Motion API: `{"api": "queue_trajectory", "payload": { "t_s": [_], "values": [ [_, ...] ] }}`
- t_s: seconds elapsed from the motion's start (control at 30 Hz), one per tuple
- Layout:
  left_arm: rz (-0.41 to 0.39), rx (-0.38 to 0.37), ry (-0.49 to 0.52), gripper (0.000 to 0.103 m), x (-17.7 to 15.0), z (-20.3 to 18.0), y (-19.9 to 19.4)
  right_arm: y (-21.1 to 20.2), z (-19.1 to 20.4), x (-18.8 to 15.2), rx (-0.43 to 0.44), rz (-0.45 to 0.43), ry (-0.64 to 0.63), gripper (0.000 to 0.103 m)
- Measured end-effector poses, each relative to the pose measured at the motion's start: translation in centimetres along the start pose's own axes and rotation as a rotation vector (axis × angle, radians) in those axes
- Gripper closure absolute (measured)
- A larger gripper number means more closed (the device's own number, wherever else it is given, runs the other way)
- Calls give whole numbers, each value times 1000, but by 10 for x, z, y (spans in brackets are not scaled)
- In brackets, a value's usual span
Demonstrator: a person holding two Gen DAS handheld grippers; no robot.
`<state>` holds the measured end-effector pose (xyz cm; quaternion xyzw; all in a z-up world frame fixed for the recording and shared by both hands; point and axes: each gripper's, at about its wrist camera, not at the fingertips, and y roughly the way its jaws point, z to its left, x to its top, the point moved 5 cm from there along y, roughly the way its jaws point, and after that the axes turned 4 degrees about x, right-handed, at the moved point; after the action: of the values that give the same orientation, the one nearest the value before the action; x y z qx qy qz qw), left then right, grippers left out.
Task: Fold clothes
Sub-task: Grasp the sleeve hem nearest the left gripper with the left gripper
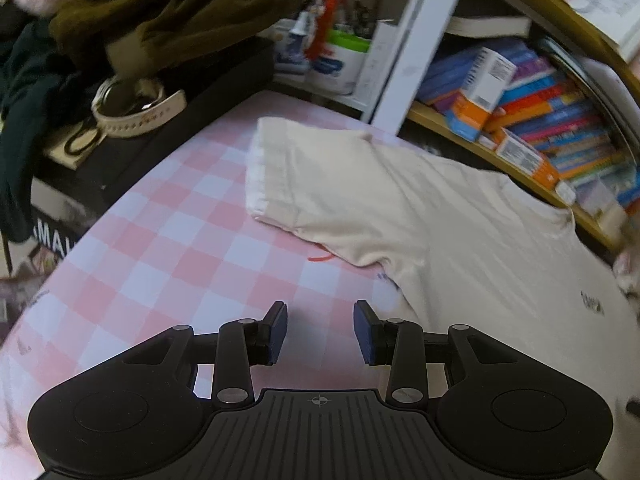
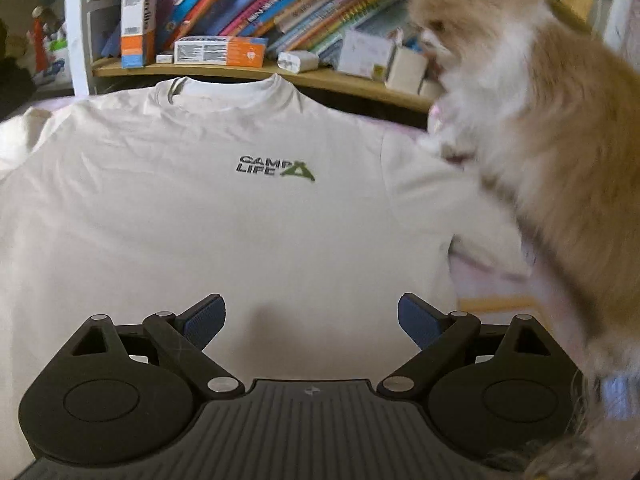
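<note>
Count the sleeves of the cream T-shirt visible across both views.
2: one sleeve spread on the pink checked cloth; the other sleeve lies against the cat, partly hidden.

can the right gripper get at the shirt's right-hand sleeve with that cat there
Probably not cleanly. The right gripper hangs open over the shirt with nothing between its jaws, but the cat stands on the sleeve at the picture's right, its paw on the cloth. Only the sleeve's lower edge looks free.
</note>
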<state>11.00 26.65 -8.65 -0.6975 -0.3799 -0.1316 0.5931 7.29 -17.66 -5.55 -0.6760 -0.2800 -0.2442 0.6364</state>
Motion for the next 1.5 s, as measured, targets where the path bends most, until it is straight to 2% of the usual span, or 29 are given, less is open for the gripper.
{"api": "queue_trajectory", "payload": {
  "t_s": [0.13, 0.27, 0.47, 0.67, 0.73, 0.8, 0.87, 0.93, 1.0, 1.13, 1.23, 1.37, 1.5],
  "values": [
    [-5, -10, -117, 67, 6, 9, 7, -1, 4, -9, 54, 13, 49, 12],
    [-22, -37, -261, 67, 14, 19, 18, -5, 15, -15, 107, 11, 25, 12],
    [-56, -34, -390, 67, 29, 26, 35, -5, 21, -26, 132, 48, -17, 13],
    [-100, -99, -676, 68, 31, 48, 48, -8, 17, -36, 160, 55, 11, 15],
    [-109, -105, -727, 73, 32, 50, 51, -9, 16, -39, 166, 49, 14, 14],
    [-114, -104, -752, 74, 33, 50, 53, -10, 17, -40, 169, 45, 9, 12],
    [-113, -98, -778, 81, 33, 51, 56, -10, 18, -41, 170, 41, 6, 9],
    [-106, -92, -810, 97, 31, 54, 59, -10, 19, -41, 172, 37, 4, 8],
    [-103, -101, -848, 97, 27, 59, 60, -9, 19, -41, 177, 36, -1, 6],
    [-99, -68, -812, 98, 30, 55, 56, -8, 20, -41, 188, 34, -11, 3],
    [-137, -73, -753, 98, 40, 45, 44, -8, 20, -41, 195, 35, -19, 2],
    [-204, -100, -579, 98, 66, 13, 23, -7, 20, -41, 207, 30, -32, 1],
    [-247, -124, -329, 98, 93, -38, 4, -7, 21, -41, 219, 25, -47, 0]
  ]
}}
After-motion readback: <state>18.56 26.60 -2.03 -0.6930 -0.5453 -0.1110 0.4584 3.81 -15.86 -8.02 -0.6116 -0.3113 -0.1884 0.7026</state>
